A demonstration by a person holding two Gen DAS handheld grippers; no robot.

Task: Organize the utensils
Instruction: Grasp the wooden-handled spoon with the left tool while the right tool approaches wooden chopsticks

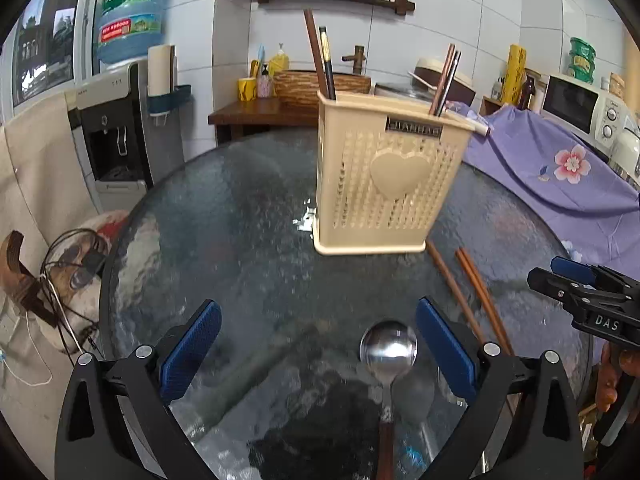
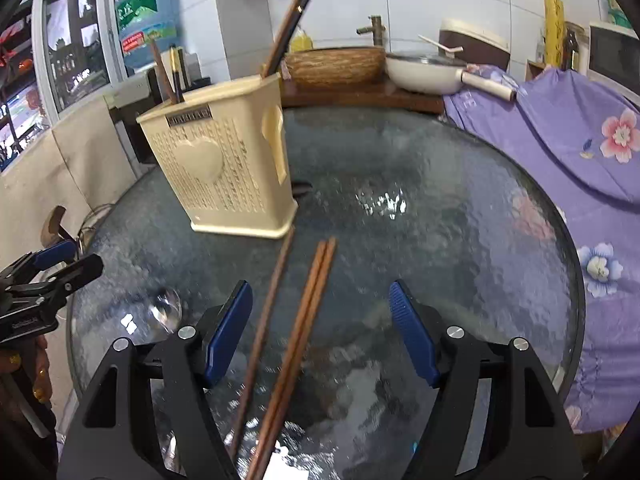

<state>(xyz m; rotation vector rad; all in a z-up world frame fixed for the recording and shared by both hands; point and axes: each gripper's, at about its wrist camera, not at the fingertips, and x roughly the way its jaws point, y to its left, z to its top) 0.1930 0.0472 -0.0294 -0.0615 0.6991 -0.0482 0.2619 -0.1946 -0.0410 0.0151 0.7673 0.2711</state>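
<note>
A beige perforated utensil holder [image 1: 380, 176] with a heart on its front stands on the round glass table [image 1: 240, 240]; several chopsticks stand in it. It also shows in the right wrist view [image 2: 228, 172]. A metal spoon [image 1: 388, 350] with a wooden handle lies between my left gripper's [image 1: 318, 344] open fingers. Three brown chopsticks [image 2: 300, 332] lie on the glass between my right gripper's [image 2: 320, 332] open fingers, also seen in the left wrist view [image 1: 472, 296]. Both grippers are empty.
A purple flowered cloth [image 2: 580, 152] covers the right side beside the table. A wooden counter with a woven basin [image 2: 336, 66] and a white pan [image 2: 424, 72] is behind. A water dispenser [image 1: 116, 128] stands at the left.
</note>
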